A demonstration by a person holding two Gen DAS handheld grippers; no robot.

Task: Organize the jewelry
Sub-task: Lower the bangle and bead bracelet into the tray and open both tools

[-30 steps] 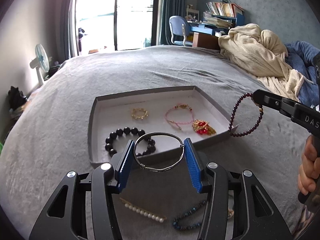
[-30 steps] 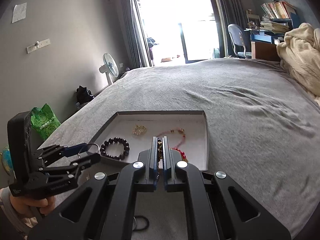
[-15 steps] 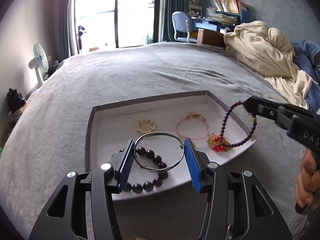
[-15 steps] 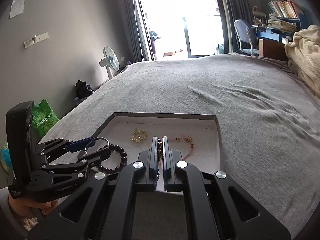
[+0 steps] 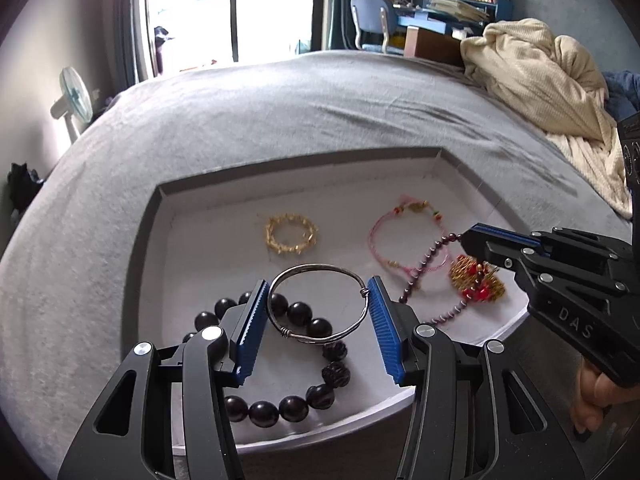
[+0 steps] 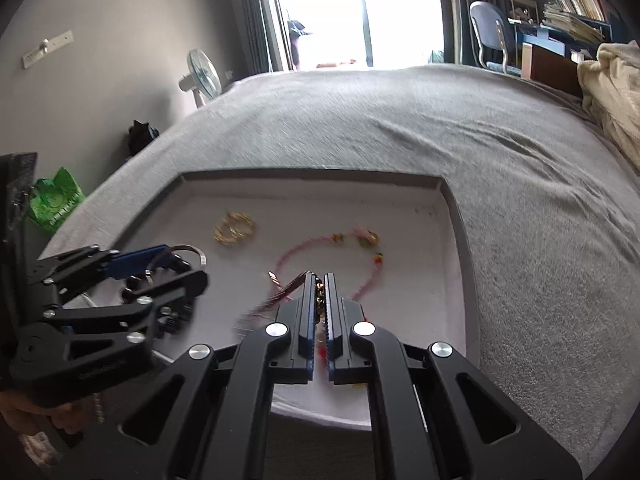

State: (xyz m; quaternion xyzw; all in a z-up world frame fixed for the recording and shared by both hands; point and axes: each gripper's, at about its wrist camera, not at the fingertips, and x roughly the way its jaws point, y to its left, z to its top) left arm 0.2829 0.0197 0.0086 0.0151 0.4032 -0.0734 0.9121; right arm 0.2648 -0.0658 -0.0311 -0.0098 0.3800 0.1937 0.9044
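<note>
Both tongs now over tray (image 5: 144, 248), silver bangle (image 5: 320, 304) flat, garnet strand (image 5: 424, 276) dangling

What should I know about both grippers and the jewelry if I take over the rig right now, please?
Left gripper: holds the silver bangle between its pads, above the black bead bracelet in the tray.
Right gripper: shut on the dark red bead bracelet, which hangs over the tray's right side by the pink cord bracelet and the red-and-gold charm.
Done: gold bracelet, pink cord, charm and black beads lie in the tray.
Left: set down both held pieces.
</note>
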